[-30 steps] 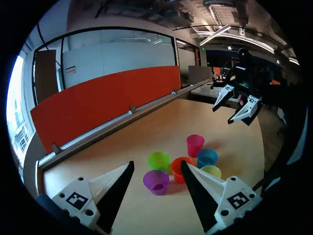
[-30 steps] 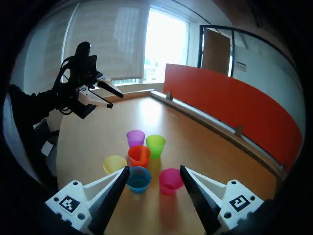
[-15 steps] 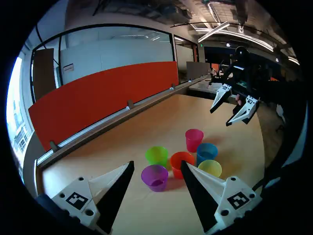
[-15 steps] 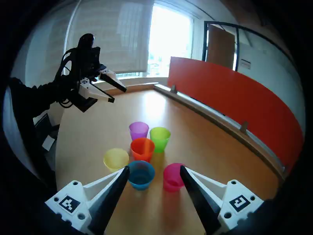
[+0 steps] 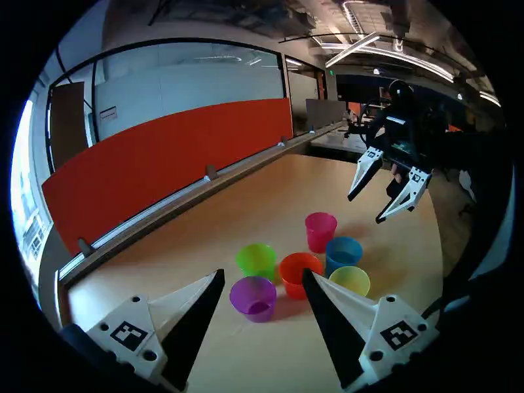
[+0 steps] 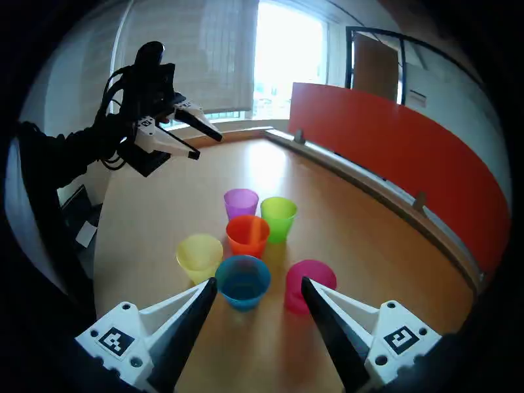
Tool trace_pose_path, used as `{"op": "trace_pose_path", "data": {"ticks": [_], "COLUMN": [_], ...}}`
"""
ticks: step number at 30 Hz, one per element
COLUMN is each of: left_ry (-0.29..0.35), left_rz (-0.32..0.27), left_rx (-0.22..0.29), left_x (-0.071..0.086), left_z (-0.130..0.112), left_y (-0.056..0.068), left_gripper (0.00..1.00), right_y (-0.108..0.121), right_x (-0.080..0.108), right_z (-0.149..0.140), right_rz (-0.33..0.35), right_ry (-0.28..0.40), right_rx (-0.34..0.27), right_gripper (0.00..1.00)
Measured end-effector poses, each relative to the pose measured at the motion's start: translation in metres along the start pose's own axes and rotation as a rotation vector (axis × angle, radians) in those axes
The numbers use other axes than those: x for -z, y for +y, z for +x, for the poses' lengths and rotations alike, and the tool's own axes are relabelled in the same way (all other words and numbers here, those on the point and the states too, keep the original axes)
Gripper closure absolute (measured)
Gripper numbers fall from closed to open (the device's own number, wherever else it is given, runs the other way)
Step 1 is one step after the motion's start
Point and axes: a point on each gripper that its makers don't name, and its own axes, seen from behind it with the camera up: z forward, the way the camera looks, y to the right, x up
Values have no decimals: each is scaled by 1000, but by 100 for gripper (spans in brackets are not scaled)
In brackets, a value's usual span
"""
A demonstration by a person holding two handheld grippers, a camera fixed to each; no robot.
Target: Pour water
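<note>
Right gripper view | right gripper (image 6: 257, 281) fingers released, blue cup (image 6: 243, 283) ahead between them | left gripper (image 5: 262, 272) released

— What's the table (image 6: 367, 216) made of?
— A pale wood-look top, smooth, with a soft sheen.
— And the cups (image 6: 247, 236)?
— Thin coloured plastic, see-through, smooth and lightly glossy.
— The right gripper (image 6: 257, 280)?
— Its fingers (image 6: 167, 327) look like matt white plastic, black on the inner faces, with printed black-and-white tags (image 6: 116, 342).
— The orange panel (image 5: 164, 157)?
— Flat and matt. Whether it's cloth or board, I can't tell.
</note>
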Motion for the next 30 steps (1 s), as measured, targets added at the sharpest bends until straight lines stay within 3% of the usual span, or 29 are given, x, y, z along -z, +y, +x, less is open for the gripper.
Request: {"op": "trace_pose_path", "data": {"ticks": [30], "left_ry": [-40], "left_rz": [-30], "left_rx": [-22], "left_x": [-17], "left_z": [-15], "left_y": [7], "left_gripper": [13], "right_y": [-14], "right_x": [-32], "right_z": [-37], "right_rz": [51], "right_ry": [-68], "right_rx": [20], "right_gripper": [0]}}
